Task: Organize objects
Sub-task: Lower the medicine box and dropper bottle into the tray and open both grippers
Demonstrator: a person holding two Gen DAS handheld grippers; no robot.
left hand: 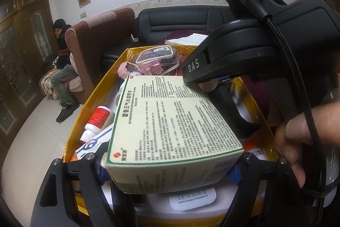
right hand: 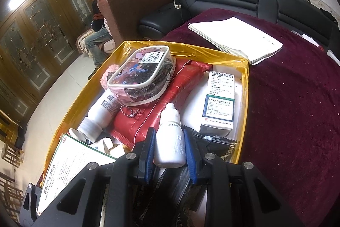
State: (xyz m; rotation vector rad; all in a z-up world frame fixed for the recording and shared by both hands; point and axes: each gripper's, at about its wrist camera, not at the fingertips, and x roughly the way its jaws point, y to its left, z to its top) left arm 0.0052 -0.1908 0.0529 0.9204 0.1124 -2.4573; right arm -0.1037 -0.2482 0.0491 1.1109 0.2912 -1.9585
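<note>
— Looking at the yellow-lined box [right hand: 244, 69] on the maroon velvety tabletop [right hand: 297, 99], what is each hand-held gripper doing?

— The right hand-held gripper [right hand: 170, 152] is clamped on a small white plastic dropper bottle [right hand: 170, 137], upright between its blue ribbed pads [right hand: 149, 152], just above the near end of the box. It points steeply down into the box.

— And the left one?

— The left hand-held gripper [left hand: 170, 163] has a pale green-edged cardboard carton [left hand: 170, 120], printed with dense text, lying between its fingers over the near left part of the box. Its jaws stand wide; whether the pads actually press the carton's sides I cannot tell. A bare thumb [left hand: 308, 129] curls on the right gripper's black handle just right of the carton.

— What else lies in the box?

— A clear zip pouch [right hand: 142, 76] of dark hair ties at the far end, on a shiny red foil packet [right hand: 170, 99]. A white tube [right hand: 102, 110] lies left of it, a small white medicine carton [right hand: 218, 107] right of it. Folded white paper [right hand: 238, 39] sits beyond the box's far right corner.
</note>
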